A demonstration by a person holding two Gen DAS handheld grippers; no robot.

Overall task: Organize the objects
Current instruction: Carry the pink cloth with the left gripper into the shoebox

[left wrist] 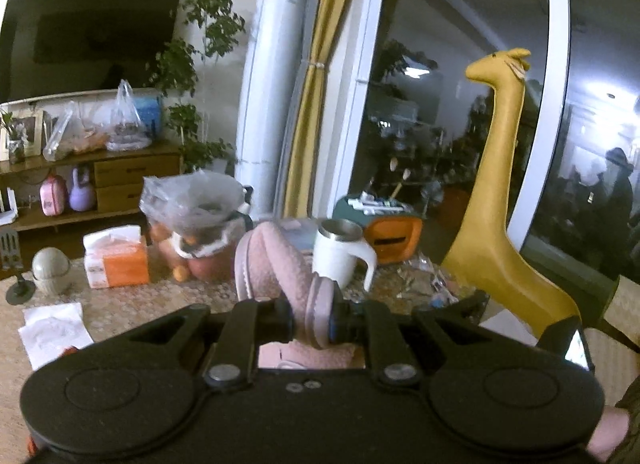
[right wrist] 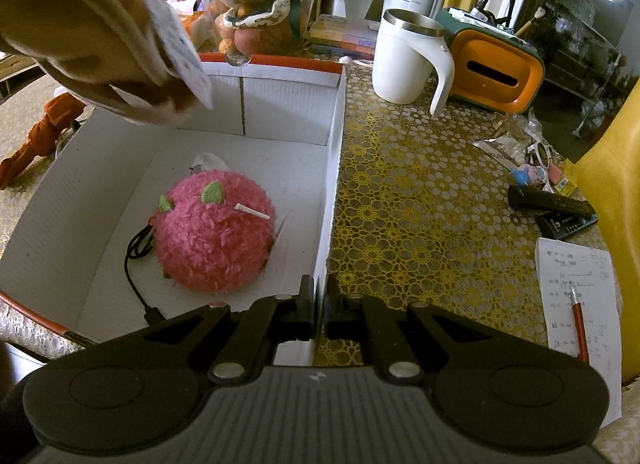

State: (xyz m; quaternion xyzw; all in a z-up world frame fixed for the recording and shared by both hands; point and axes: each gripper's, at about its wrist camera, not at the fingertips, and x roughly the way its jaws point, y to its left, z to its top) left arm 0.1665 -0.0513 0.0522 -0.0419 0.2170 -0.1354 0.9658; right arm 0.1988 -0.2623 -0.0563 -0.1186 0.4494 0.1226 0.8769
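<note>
My left gripper [left wrist: 312,320] is shut on a pink fluffy slipper [left wrist: 272,264], held up in the air above the table. In the right wrist view the slipper [right wrist: 92,32] hangs at the upper left over a white cardboard box [right wrist: 280,104], with a white tag on it. Inside the box lie a pink fuzzy plush ball [right wrist: 212,236] with green ears and a black cable [right wrist: 136,264]. My right gripper [right wrist: 320,304] is shut on the box's right wall [right wrist: 332,184], one finger on each side of it.
A white mug [right wrist: 404,60], an orange-fronted tissue holder [right wrist: 496,68] and a bag of fruit [right wrist: 256,16] stand behind the box. Remotes [right wrist: 552,204], wrappers and a written sheet with a red pen [right wrist: 578,324] lie at the right. A yellow giraffe figure [left wrist: 496,184] stands by the window.
</note>
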